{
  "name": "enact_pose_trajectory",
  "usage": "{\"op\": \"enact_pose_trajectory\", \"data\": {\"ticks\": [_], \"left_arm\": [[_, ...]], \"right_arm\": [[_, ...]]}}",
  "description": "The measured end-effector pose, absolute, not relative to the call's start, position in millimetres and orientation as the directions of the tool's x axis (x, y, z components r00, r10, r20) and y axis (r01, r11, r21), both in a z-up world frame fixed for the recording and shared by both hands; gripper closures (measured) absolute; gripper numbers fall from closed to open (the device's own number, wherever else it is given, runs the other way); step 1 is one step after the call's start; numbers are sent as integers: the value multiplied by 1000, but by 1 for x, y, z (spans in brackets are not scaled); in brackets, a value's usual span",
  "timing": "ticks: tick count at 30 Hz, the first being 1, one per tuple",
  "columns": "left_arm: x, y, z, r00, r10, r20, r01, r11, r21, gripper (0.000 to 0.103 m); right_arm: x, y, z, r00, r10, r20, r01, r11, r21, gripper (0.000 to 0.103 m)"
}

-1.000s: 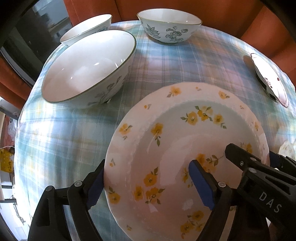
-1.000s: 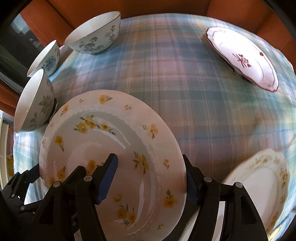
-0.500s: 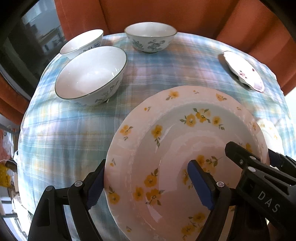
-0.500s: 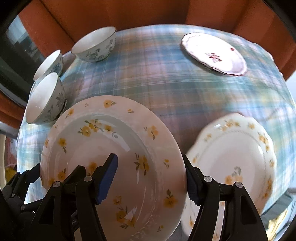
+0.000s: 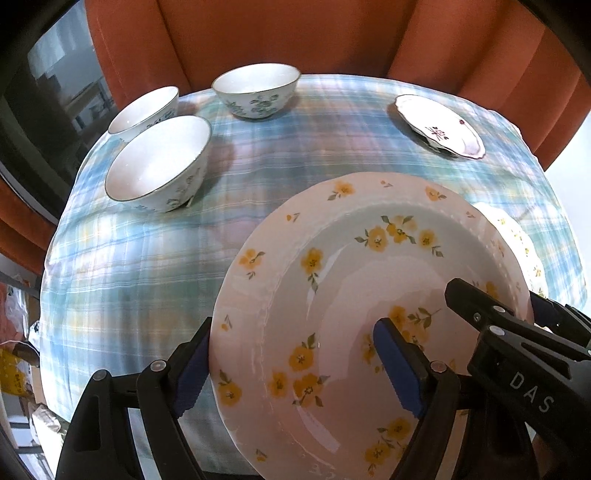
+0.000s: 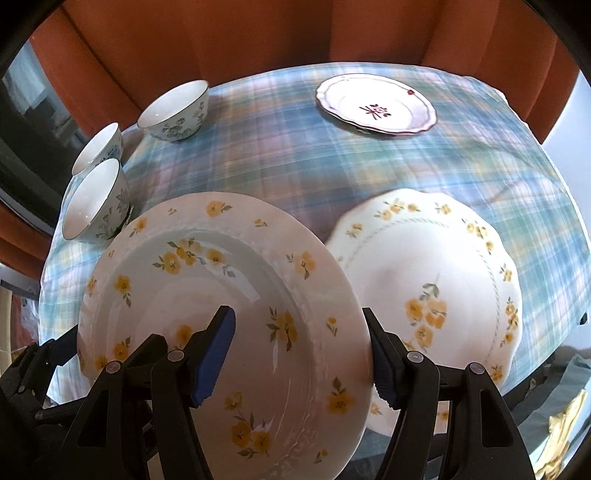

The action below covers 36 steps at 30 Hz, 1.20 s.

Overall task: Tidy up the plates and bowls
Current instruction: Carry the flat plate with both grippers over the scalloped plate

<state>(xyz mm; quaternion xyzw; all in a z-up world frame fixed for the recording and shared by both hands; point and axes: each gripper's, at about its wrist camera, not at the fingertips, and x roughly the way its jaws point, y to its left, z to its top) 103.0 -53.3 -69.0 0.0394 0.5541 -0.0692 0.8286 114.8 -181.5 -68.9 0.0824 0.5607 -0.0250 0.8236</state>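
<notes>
On the left of the plaid-clothed desk [image 6: 280, 155], three white bowls with blue-green floral prints [image 5: 159, 162] stand close together, one [image 6: 175, 110] set a little apart toward the far edge. Toward the centre, the left hand-held gripper [image 5: 291, 358] and the right hand-held gripper [image 6: 301, 352] both grasp a deep white plate with yellow flowers [image 6: 207, 295], each clamping an opposite side of its embossed rim between blue pads [image 6: 214, 354]. The plate is held tilted above the near part of the desk, its glossy well catching the light. To its right, a scalloped plate with yellow blossoms [image 6: 436, 280] lies flat on the cloth, partly overlapped from view by the held plate's edge. At far right, a smaller plate with a dark red motif [image 6: 376, 105] rests near the orange curtain [image 6: 258, 33].
</notes>
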Motion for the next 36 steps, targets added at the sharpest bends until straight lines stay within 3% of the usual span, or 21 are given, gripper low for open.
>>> {"op": "enact_pose_trajectory", "data": {"ticks": [13,36], "left_arm": [[82,-129,-65,396,-42,-917,114,993,3,19],[77,-237,-103,344,-114,-932,23,993,-113,19]], "right_arm": [[101,-259,-61,389,94,-917,95,985,141,32],[99,-379,-76,364,43,-930,56,996,68,32]]}}
